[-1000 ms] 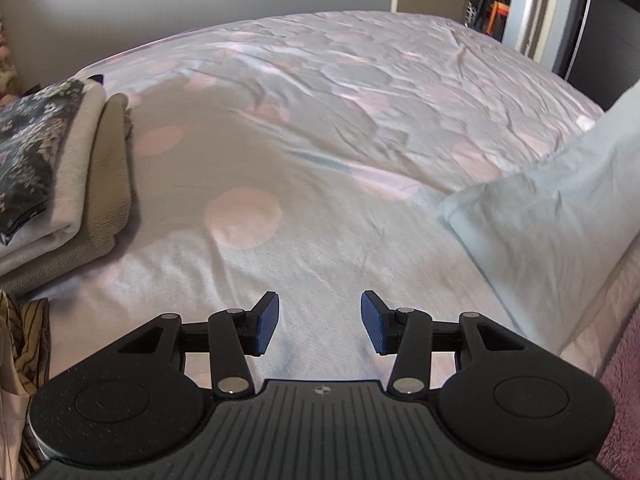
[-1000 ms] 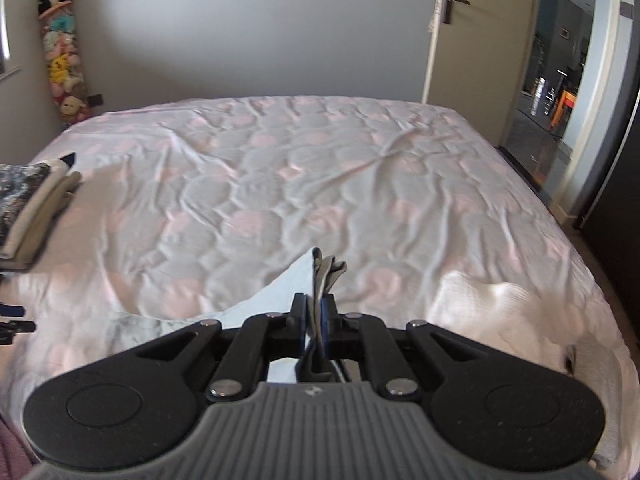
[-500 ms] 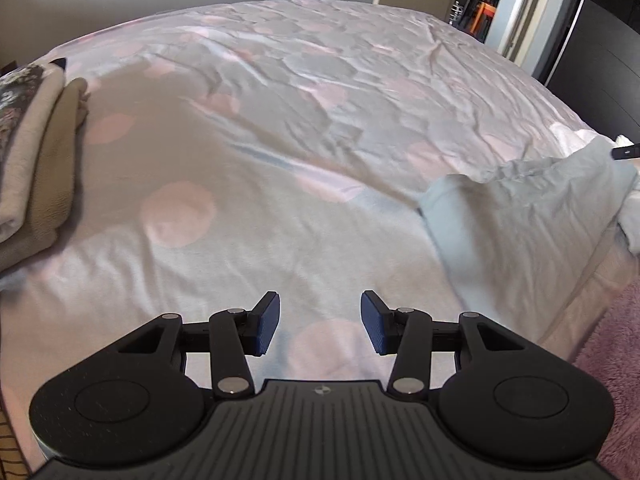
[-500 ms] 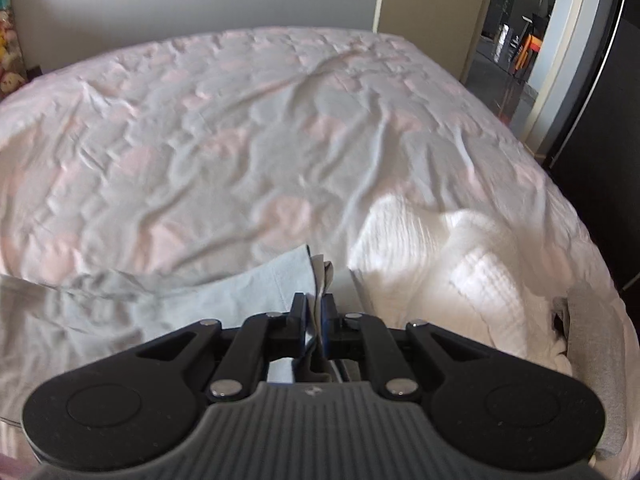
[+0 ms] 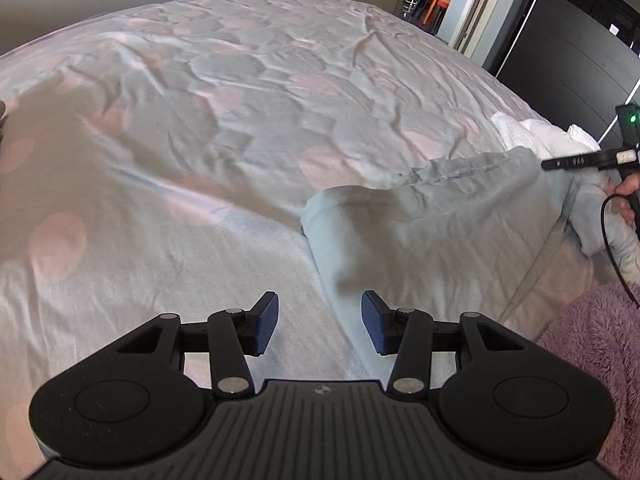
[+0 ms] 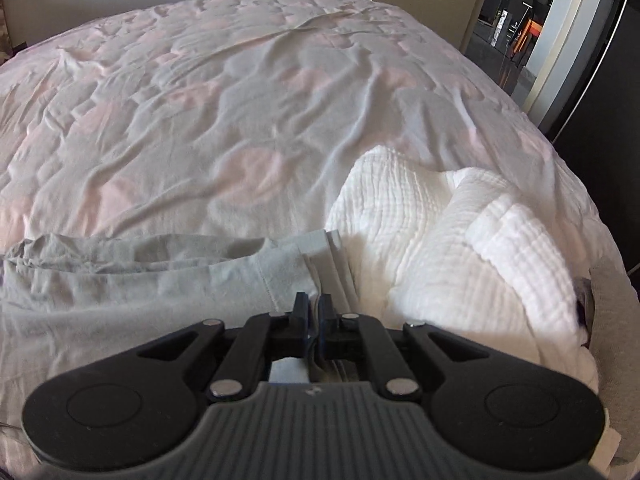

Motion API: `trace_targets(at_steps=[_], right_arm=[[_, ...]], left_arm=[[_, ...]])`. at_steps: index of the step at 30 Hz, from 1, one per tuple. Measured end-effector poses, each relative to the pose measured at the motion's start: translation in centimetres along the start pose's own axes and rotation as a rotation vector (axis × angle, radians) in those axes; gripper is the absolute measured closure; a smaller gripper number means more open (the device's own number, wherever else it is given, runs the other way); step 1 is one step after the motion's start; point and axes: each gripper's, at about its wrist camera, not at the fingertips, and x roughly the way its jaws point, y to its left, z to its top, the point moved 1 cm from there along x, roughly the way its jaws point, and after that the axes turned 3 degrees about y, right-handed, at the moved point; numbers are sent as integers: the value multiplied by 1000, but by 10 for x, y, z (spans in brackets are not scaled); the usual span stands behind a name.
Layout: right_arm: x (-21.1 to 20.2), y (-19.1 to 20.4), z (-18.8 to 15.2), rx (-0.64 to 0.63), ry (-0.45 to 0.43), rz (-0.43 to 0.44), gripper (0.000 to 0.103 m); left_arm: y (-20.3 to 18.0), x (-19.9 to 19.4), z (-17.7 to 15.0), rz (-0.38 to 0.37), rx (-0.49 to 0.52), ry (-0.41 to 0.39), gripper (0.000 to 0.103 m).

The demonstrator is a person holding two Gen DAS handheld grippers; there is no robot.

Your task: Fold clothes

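A pale grey-blue garment (image 5: 420, 232) lies spread along the near edge of the bed, its left edge just ahead of my left gripper (image 5: 320, 322), which stands open and empty over the sheet. In the right wrist view the same garment (image 6: 120, 288) stretches leftward, and my right gripper (image 6: 314, 312) is shut on its hemmed corner. The right gripper (image 5: 576, 162) also shows at the far right of the left wrist view, with a hand (image 5: 626, 190) behind it.
The bed (image 6: 240, 100) has a wrinkled white cover with pink dots. A crumpled white textured cloth (image 6: 460, 240) lies right of my right gripper. A pink fluffy fabric (image 5: 592, 344) sits at the lower right. An open doorway (image 6: 516, 28) is beyond the bed.
Both views have swung rightward; the folded stack at the left has left view. The right gripper has lowered the grey-blue garment onto the bed, beside the white cloth. The left gripper stays open.
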Motion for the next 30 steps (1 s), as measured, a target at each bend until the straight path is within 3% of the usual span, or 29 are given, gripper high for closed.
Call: trace_targets(at_steps=[4,9,14,16,18,23,26,30], right_arm=[[-18,-3,9,16,-27,15,98],[5,-4,5,22,29,-17,98],[14,0,2,-3,49,-29,97],[14,-2,4,-14,64,-23,91],[14,-3,6,-25,80,-18,77],[15,-7,11,-54,119,-7,75],[25,-12,11,-63,172,-29,67],[36,-22,12,-32,230,-6,67]], left_arm=[[4,2,-3,9,-23,9,59],[6,1,-3,-22,-60,1,59],[3,4,2,-64,-113,-24,50],[1,10,4,-63,-125,-14,50],[-1,16,5,-54,-140,-4,50],[-3,23,3,-74,-162,14,50],[-2,25,0,-62,-158,24,50],[1,29,-2,-66,-183,39,50]])
